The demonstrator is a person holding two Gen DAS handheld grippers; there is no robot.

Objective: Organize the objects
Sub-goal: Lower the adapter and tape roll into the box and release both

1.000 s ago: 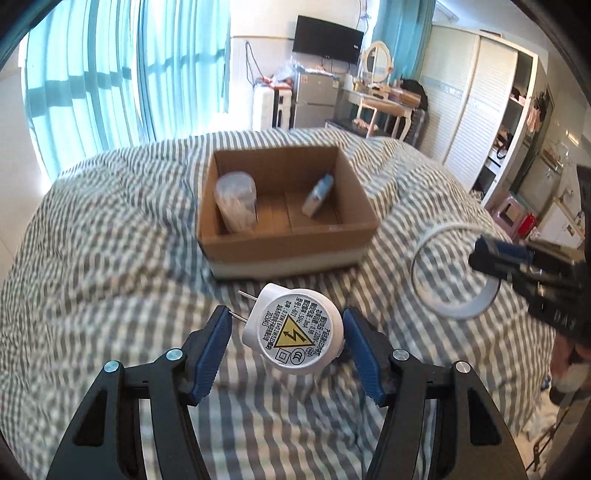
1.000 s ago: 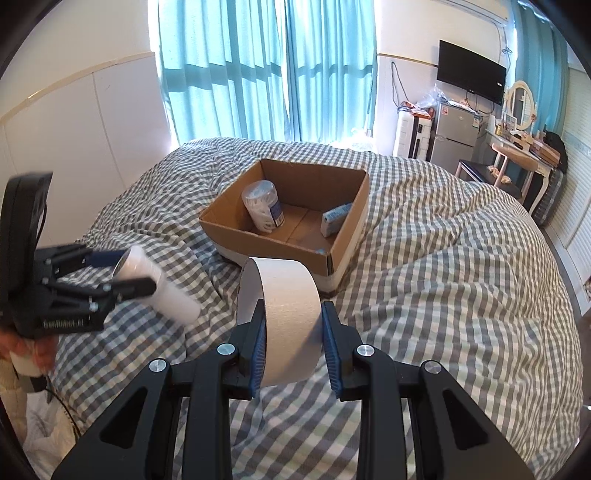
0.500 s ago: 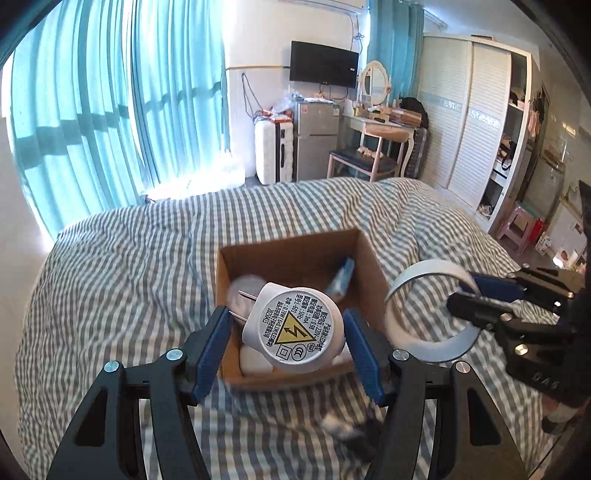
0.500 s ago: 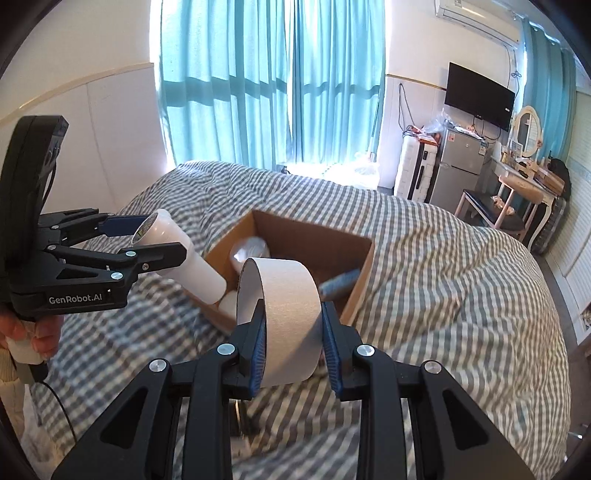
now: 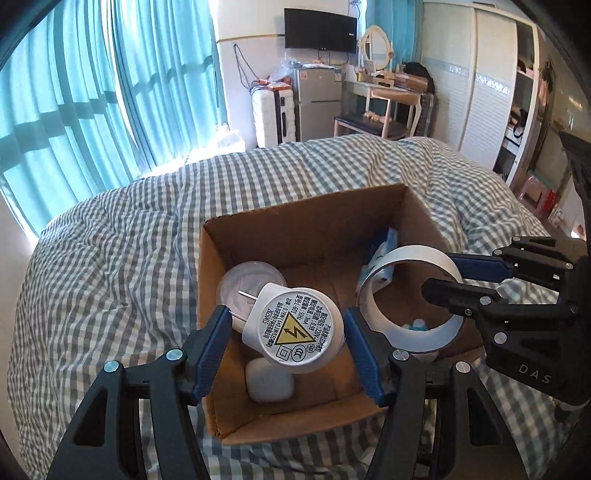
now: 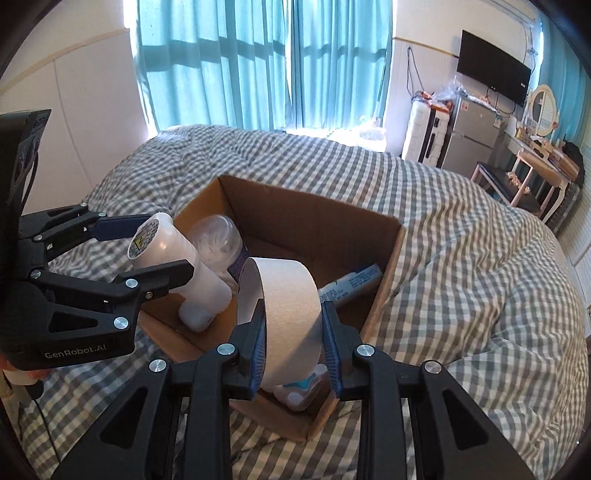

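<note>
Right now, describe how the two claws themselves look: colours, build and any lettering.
Both are alike. The left claw has angular black plastic arms with triangular cut-outs, silver pivot screws and blue ribbed pads on its fingertips. Its body, seen from the right wrist view, carries white "GenRobot.AI" lettering. The right claw shows the same black frame, silver screws and blue pads; the letters "DAS" show on its side.

Beyond the jaws a checked bed (image 5: 110, 258) lay under daylight from teal curtains (image 6: 258, 62) at upper left, while a TV (image 5: 320, 29), fridge (image 5: 317, 101), suitcase (image 5: 272, 116), desk (image 5: 388, 88) and wardrobe (image 5: 480, 85) stood far right.
</note>
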